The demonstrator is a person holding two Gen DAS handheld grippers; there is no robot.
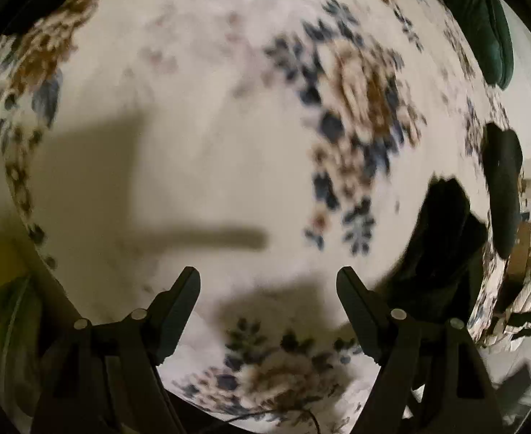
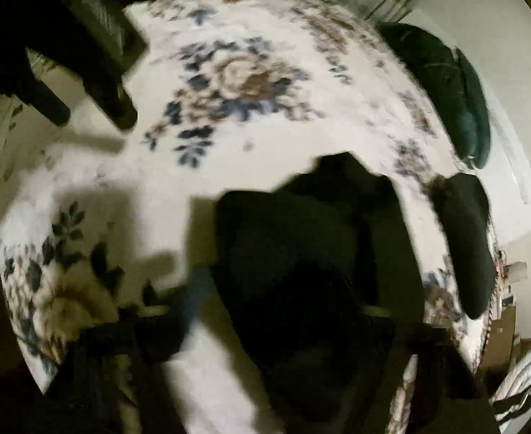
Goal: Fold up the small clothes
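A crumpled black garment (image 2: 301,238) lies on the white flowered cloth (image 2: 243,144); it also shows at the right in the left wrist view (image 1: 442,238). My left gripper (image 1: 268,278) is open and empty, above bare cloth left of the garment. It also shows at the upper left of the right wrist view (image 2: 95,115). My right gripper (image 2: 279,311) is low over the garment; its fingers (image 2: 196,289) are blurred and dark against it, so their state is unclear.
A long black item (image 2: 471,249) lies at the cloth's right edge, also in the left wrist view (image 1: 504,184). A dark green cushion (image 2: 453,90) sits at the far right edge. Striped fabric (image 2: 525,379) lies off the surface at lower right.
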